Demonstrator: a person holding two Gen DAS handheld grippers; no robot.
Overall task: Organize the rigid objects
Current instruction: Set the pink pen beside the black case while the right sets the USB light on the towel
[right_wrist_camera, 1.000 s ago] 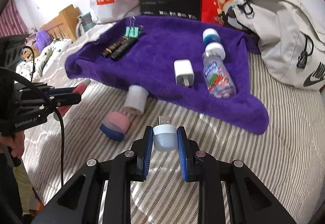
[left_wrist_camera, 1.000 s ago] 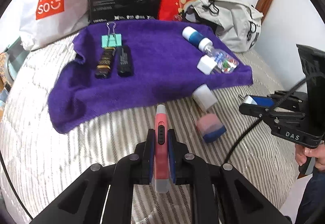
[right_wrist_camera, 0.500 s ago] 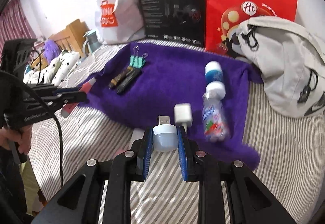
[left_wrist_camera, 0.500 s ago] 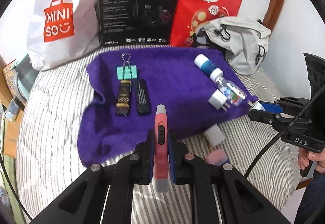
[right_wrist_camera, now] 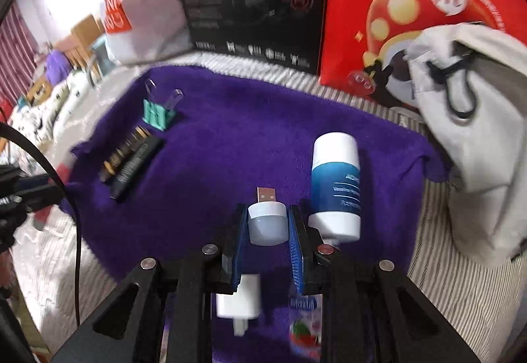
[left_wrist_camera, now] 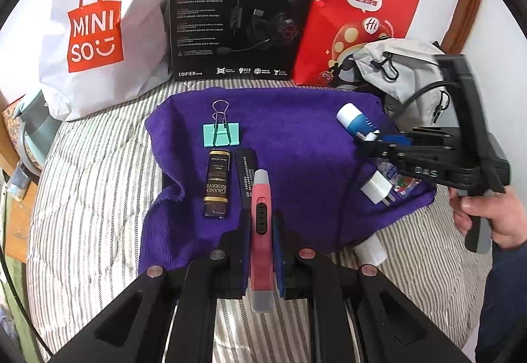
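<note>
Gripping a pink utility knife (left_wrist_camera: 261, 224) along its length, my left gripper (left_wrist_camera: 262, 231) has its blue pads pressed to both sides of the handle, the grey tip pointing forward over the near part of the purple towel (left_wrist_camera: 296, 145). My right gripper (right_wrist_camera: 267, 224) is clamped on a small white USB light (right_wrist_camera: 266, 221), plug end forward, and hangs above the towel's right half.

Taking the towel as my landmark: just ahead of the knife tip, on the towel's left half, lie a dark flat stick (left_wrist_camera: 245, 178) and a brown bar labelled "Grand Reserve" (left_wrist_camera: 216, 186), side by side and roughly parallel. Beyond them, toward the towel's far edge, sits a mint green binder clip (left_wrist_camera: 221, 134) with its wire handles up. On the towel's right side lies a white and blue tube (right_wrist_camera: 336, 188), just beside my right gripper's fingers; nearer to me on that side are a white charger plug (right_wrist_camera: 237, 303) and a small clear bottle (right_wrist_camera: 304, 326) with a fruit label, both partly hidden under the gripper. Off the towel's near right edge, on the striped bedding (left_wrist_camera: 92, 198), a white cylinder (left_wrist_camera: 370, 251) shows partly.

Behind the towel's far edge stand a white Miniso bag (left_wrist_camera: 95, 30), a black headset box (left_wrist_camera: 237, 13) and a red paper bag (left_wrist_camera: 359, 10), with a grey backpack (left_wrist_camera: 405, 73) at the far right corner. A hand (left_wrist_camera: 487, 214) holds my right gripper's handle.
</note>
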